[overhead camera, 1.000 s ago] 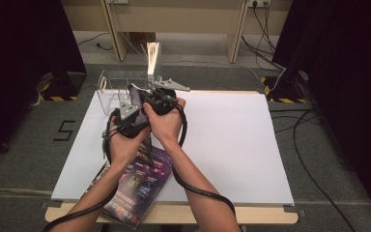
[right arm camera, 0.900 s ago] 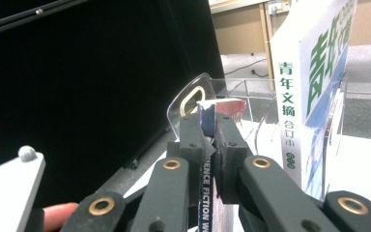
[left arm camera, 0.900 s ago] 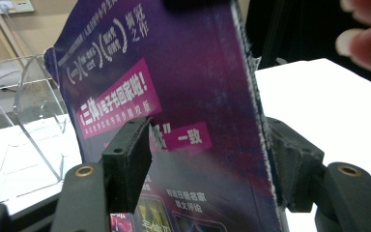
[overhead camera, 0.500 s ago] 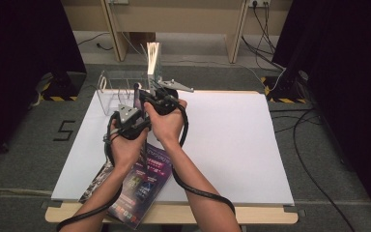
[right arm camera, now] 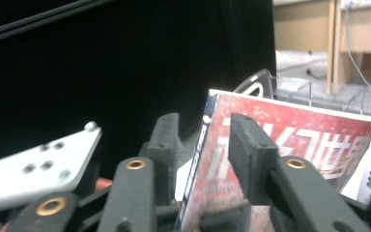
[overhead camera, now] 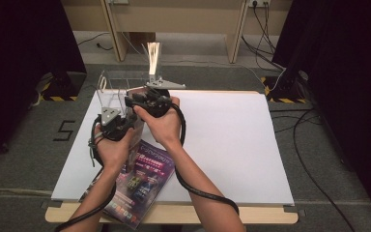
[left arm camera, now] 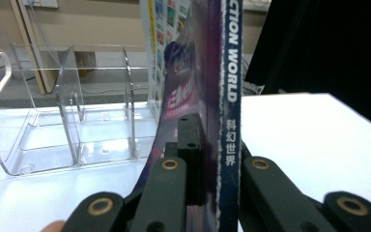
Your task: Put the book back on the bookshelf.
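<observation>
A magazine (left arm camera: 229, 87) with a blue spine and red cover (right arm camera: 290, 145) stands upright over the table's back left. My left gripper (left arm camera: 216, 145) has just been closing and is shut on its spine edge, pointing at the clear rack (left arm camera: 67, 130). My right gripper (right arm camera: 205, 130) has just been opening. Its jaws stand apart on either side of the same magazine without pressing it. In the high view the left gripper (overhead camera: 125, 118) is just nearer than the right gripper (overhead camera: 133, 101), and both hands are close together in front of the rack (overhead camera: 113, 82).
A second magazine (overhead camera: 142, 179) lies flat at the table's front edge, partly over it. Another one (overhead camera: 153, 55) stands in the rack's right slot. The white tabletop (overhead camera: 232, 140) stretches to the right. Black curtains hang on both sides.
The left hand has shifted a little to the left beside the upright magazine. The right hand has stayed in place.
</observation>
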The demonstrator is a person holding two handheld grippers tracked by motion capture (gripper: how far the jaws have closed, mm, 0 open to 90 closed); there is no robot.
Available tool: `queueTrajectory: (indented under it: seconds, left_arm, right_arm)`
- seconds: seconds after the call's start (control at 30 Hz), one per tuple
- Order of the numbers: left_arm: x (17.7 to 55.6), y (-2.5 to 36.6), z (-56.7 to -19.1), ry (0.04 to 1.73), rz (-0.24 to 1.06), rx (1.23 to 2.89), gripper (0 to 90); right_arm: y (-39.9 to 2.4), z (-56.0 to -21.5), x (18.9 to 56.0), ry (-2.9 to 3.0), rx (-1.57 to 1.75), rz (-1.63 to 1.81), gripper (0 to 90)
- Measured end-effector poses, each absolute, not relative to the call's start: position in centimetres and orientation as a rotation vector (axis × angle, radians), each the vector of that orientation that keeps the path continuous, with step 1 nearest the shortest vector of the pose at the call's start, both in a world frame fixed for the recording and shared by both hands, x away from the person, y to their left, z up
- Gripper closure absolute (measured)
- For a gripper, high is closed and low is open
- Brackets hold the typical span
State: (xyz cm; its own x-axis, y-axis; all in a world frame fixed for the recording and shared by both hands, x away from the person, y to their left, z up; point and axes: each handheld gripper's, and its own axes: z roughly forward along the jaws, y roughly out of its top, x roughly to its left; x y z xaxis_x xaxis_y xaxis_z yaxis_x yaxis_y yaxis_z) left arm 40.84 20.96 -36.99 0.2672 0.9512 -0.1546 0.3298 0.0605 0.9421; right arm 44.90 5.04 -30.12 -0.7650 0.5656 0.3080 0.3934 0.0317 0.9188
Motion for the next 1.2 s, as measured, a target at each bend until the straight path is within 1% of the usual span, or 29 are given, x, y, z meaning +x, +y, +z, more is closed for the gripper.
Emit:
queueTrajectory:
  seconds: [0.1, 0.27, 0.57, 0.97, 1.2]
  left_arm:
    - [40.7, 21.8, -36.7, 1.245, 0.727, 1.472, 83.5]
    - [40.5, 23.0, -36.6, 1.241, 0.700, 1.453, 83.5]
    - [40.2, 25.5, -35.6, 1.226, 0.717, 1.434, 83.5]
    - [40.5, 27.2, -34.5, 1.192, 0.731, 1.384, 83.6]
    - [41.1, 28.0, -33.9, 1.183, 0.753, 1.359, 83.6]
  right_arm:
    - [3.6, -29.8, 44.3, 2.122, 0.998, 1.873, 61.9]
    - [-0.1, -30.3, 44.0, 2.068, 1.049, 1.848, 61.9]
    - [-5.7, -33.3, 44.2, 2.077, 1.166, 1.718, 61.8]
    - [-9.8, -37.7, 43.8, 2.083, 1.282, 1.589, 62.2]
    - [-11.4, -40.1, 43.4, 2.107, 1.303, 1.523, 62.0]
